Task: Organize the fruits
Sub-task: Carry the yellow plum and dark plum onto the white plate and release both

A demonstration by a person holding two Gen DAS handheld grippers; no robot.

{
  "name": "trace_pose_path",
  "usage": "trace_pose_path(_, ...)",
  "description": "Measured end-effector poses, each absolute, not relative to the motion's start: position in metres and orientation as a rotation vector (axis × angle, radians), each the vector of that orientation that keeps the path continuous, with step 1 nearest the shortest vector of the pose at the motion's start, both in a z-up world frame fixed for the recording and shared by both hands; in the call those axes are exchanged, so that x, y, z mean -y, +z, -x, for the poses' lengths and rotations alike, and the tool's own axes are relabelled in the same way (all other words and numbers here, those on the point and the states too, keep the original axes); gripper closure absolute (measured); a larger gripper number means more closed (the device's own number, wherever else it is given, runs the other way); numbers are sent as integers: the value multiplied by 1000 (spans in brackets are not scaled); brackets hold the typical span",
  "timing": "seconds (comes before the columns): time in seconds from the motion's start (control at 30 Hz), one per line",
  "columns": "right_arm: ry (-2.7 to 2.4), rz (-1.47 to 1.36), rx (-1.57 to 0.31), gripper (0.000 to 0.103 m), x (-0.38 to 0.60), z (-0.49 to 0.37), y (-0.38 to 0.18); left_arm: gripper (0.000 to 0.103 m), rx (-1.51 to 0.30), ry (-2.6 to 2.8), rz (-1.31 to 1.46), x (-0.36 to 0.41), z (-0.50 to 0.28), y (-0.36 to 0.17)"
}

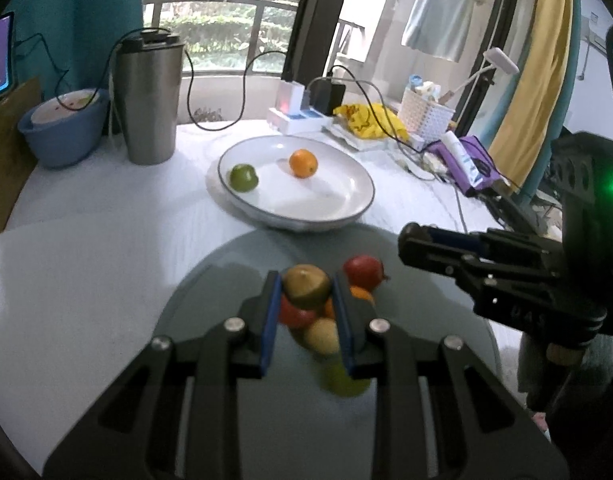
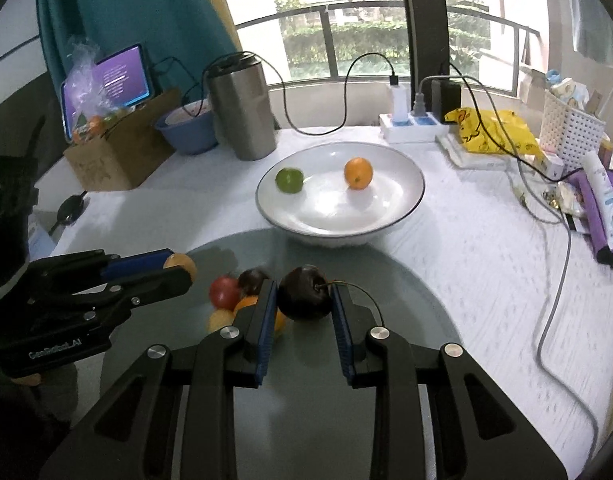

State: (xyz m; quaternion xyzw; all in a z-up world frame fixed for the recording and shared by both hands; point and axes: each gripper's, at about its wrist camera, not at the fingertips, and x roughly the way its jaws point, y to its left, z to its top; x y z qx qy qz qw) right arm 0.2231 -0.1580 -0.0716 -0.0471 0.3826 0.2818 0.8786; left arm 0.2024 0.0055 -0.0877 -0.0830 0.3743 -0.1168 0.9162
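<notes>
The left gripper (image 1: 306, 292) is clamping a yellow-green fruit (image 1: 306, 285), and the right gripper (image 2: 304, 298) is clamping a dark cherry (image 2: 304, 298), both above the near grey mat (image 2: 406, 300)'s fruit pile (image 2: 230, 300). Farther off, the white bowl (image 2: 386, 216) is holding a lime (image 2: 289, 179) left of an orange (image 2: 358, 173).

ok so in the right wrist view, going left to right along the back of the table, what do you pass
cardboard box → blue bowl → steel tumbler → white plate with a green fruit, then an orange fruit → yellow bag → white basket
</notes>
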Motion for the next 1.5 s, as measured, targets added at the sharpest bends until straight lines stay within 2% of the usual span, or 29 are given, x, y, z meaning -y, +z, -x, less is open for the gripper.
trace_pose_path(0.73, 570, 105, -783, 74, 156, -306, -68, 76, -750, -258, 123, -5, -287, -85)
trace_pose_path(1.5, 523, 108, -822, 74, 144, -380, -93, 76, -764, -230, 126, -21, -370, -102)
